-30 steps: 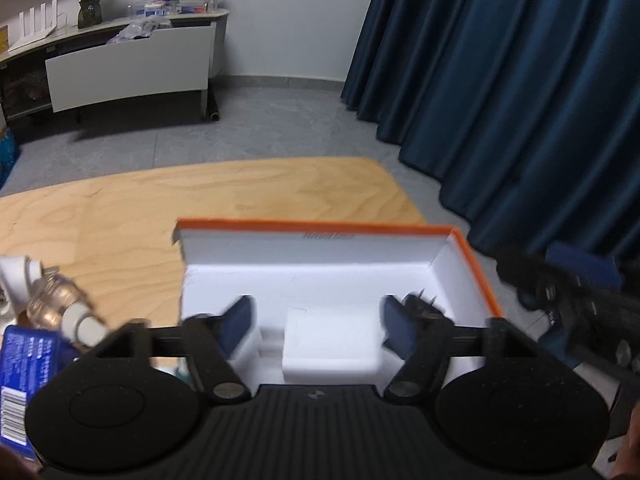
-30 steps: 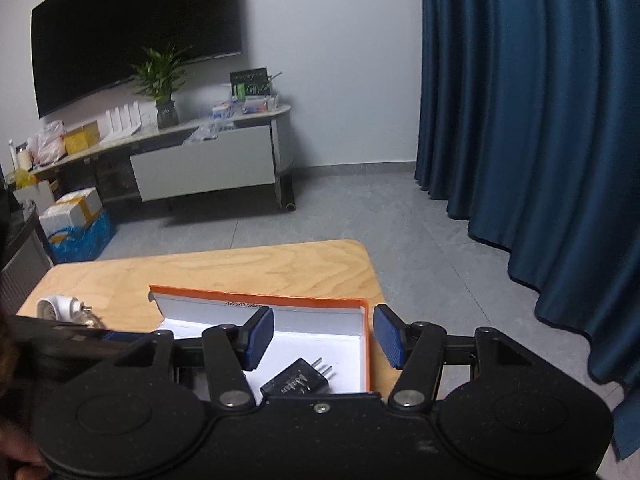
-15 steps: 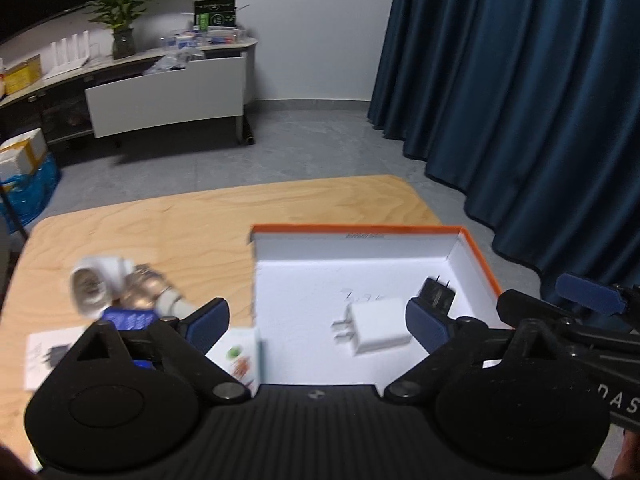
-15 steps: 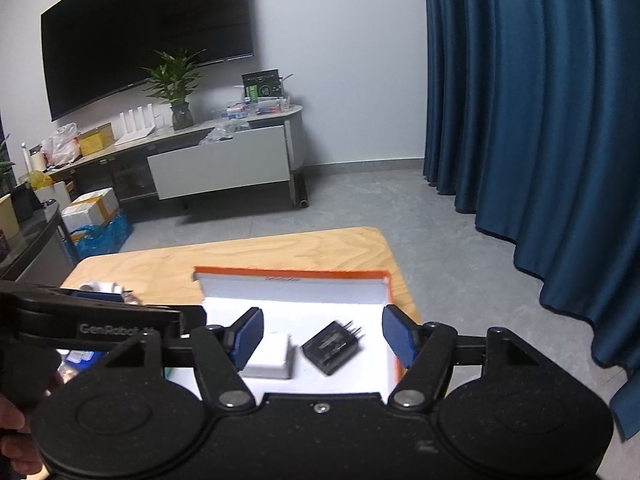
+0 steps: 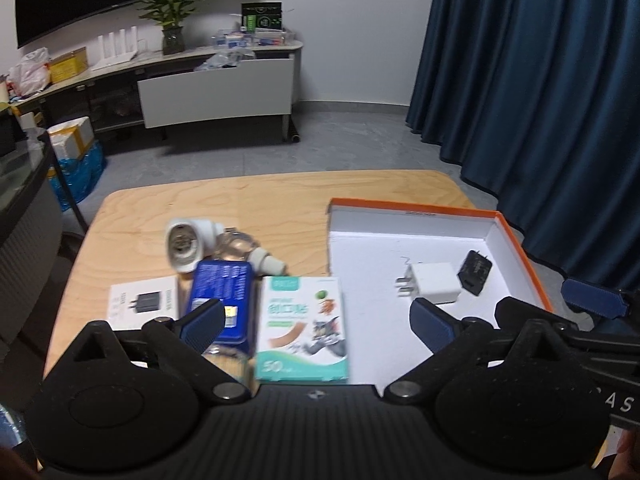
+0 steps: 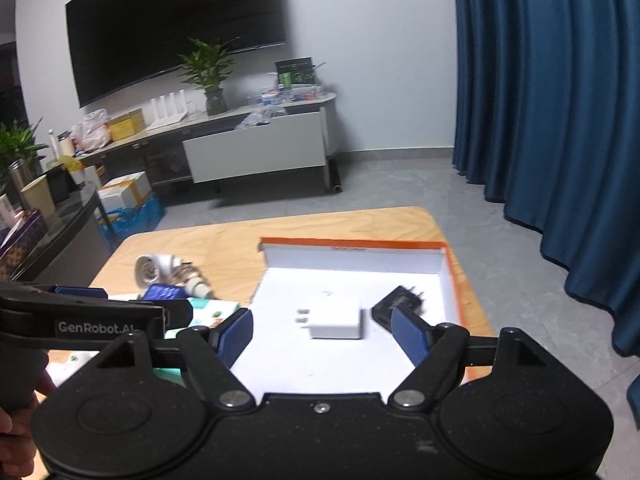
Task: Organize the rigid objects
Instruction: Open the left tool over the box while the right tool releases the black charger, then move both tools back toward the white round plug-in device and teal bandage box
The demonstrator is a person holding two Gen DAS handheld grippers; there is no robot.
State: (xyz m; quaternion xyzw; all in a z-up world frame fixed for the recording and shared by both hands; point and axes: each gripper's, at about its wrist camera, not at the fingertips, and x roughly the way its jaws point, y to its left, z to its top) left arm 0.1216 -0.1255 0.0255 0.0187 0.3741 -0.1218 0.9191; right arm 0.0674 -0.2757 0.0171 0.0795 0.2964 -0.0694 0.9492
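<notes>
Blue rubber pads are standing wide apart on my left gripper (image 5: 314,322), jaws spread and holding nothing, hovering over the near edge of the wooden table (image 5: 280,196). My right gripper (image 6: 322,330) is likewise gaping with nothing between its pads, poised above the orange-rimmed white box (image 6: 451,276).

Directly ahead of the left jaws, a teal-and-white plaster box (image 5: 302,328) is lying flat, printed with "50", a cartoon cat and Chinese characters; its long axis is running away from me. Just beside it on the left, a blue packet (image 5: 222,292) is lying parallel, its print too blurred for me to read. Left again, a white card (image 5: 138,304) picturing a black charger is lying flat.

Inside the box, the white charger (image 5: 434,288) is resting with its prongs pointing left, long axis across the tray. The black charger (image 5: 475,272) is touching its right side, tilted, prongs aimed toward the far right wall; its label is illegible.

Beyond the packet, a white socket adapter (image 5: 186,244) and a clear fitting (image 5: 240,246) are sitting together.

In the right wrist view, the left gripper's arm is reading "GenRobot.AI".
</notes>
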